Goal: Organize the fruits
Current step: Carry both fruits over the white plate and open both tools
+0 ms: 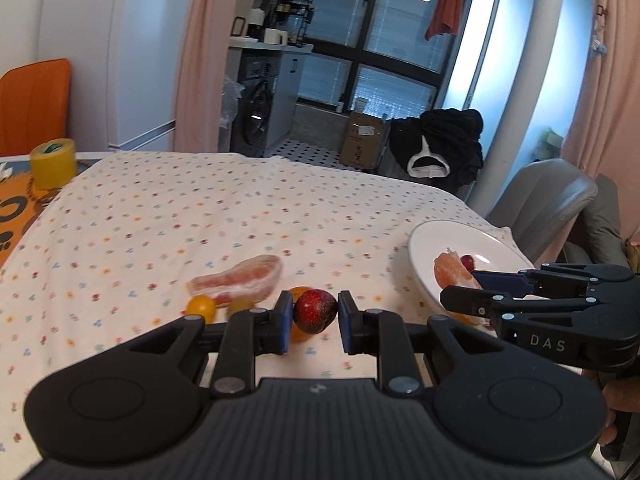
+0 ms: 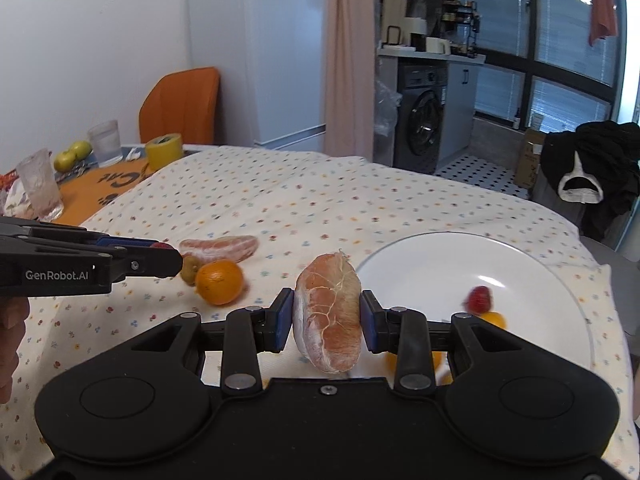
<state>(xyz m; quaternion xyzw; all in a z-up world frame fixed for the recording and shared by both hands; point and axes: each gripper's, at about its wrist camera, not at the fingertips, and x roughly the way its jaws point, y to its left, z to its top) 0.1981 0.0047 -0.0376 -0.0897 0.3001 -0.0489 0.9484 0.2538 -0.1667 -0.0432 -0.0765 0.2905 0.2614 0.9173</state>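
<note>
My left gripper (image 1: 313,316) pinches a strawberry (image 1: 315,310) above the bench; my right gripper (image 2: 326,316) clamps a pomelo segment (image 2: 327,314), probably just short of the plate (image 2: 532,264). Carry level, lower, then release.

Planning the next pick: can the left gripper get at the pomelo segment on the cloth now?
Probably not yet: the left gripper is shut on a strawberry. The pomelo segment lies uncovered just beyond.

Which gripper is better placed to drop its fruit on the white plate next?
Right. The right gripper holds the peeled pomelo segment beside the white plate; the left gripper, gripping a red strawberry, sits farther away.
</note>
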